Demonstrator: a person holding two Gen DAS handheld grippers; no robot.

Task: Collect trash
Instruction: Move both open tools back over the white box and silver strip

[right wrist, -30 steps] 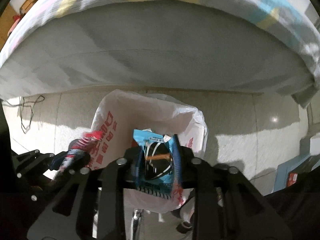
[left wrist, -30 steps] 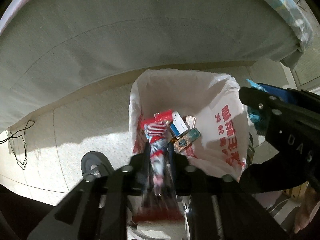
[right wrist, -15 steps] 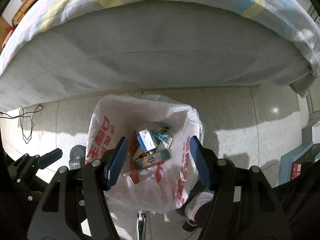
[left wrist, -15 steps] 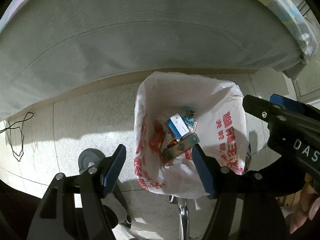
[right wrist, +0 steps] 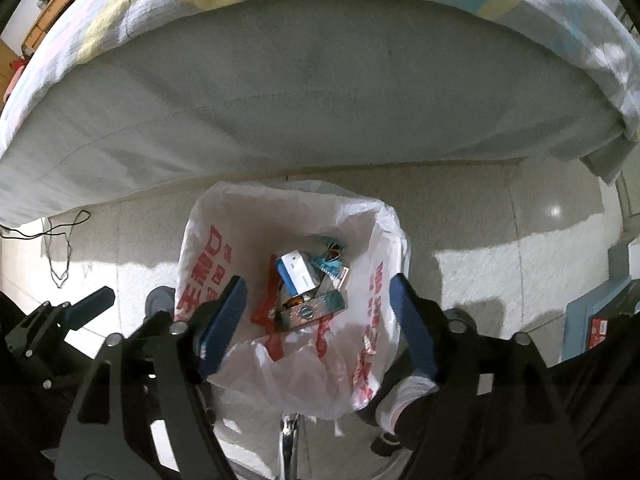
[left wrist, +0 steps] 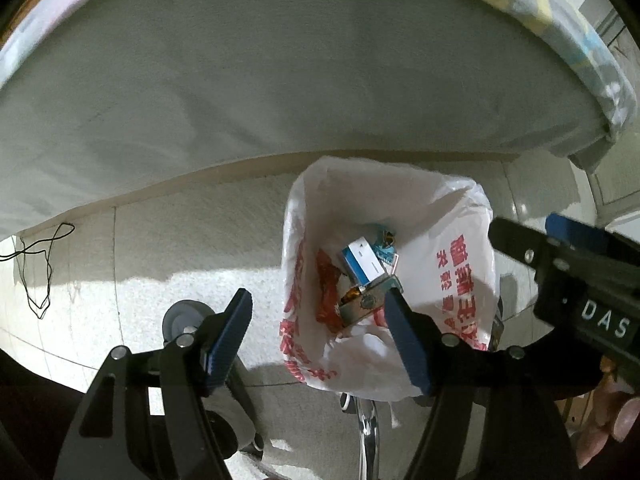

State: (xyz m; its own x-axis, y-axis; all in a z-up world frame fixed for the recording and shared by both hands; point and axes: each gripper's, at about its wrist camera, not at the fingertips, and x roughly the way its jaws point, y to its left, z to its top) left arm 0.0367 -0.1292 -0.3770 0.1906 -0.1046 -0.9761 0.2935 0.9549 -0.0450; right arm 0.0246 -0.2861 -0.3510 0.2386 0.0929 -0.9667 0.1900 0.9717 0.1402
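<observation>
Both wrappers have dropped: a second ago the left tongs (left wrist: 318, 330) pinched a red, white and blue striped plastic wrapper and the right tongs (right wrist: 316, 316) clamped a light-blue foil snack packet, and now neither holds anything. The left tongs stand wide apart and empty above the white plastic bin bag with red printed characters (left wrist: 452, 216), while the right tongs are opening wider at this moment, with nothing between their blue pads (right wrist: 224, 320).

Down in the bag, the trash lies in a small heap: a white and blue cardboard carton (right wrist: 298, 270) sits on top, the light-blue foil snack packet (right wrist: 330, 258) rests just beside it toward the far wall, a teal and brown flat box (right wrist: 314, 312) lies across the near side, and a crumpled red wrapper (right wrist: 266, 308) is pressed against the left wall. Whether that red piece is the striped wrapper the left tongs let go cannot be told for certain.

The bag stands open on the pale tiled floor (left wrist: 132, 260), close to the grey-sided mattress with a pastel patterned sheet (right wrist: 320, 80). A thin black cable (left wrist: 38, 264) trails on the floor well apart from it.

Judging by the empty tongs and the filled bag, this round of disposal looks complete; both hands appear free to go after whatever litter remains, none of which is in view here.
</observation>
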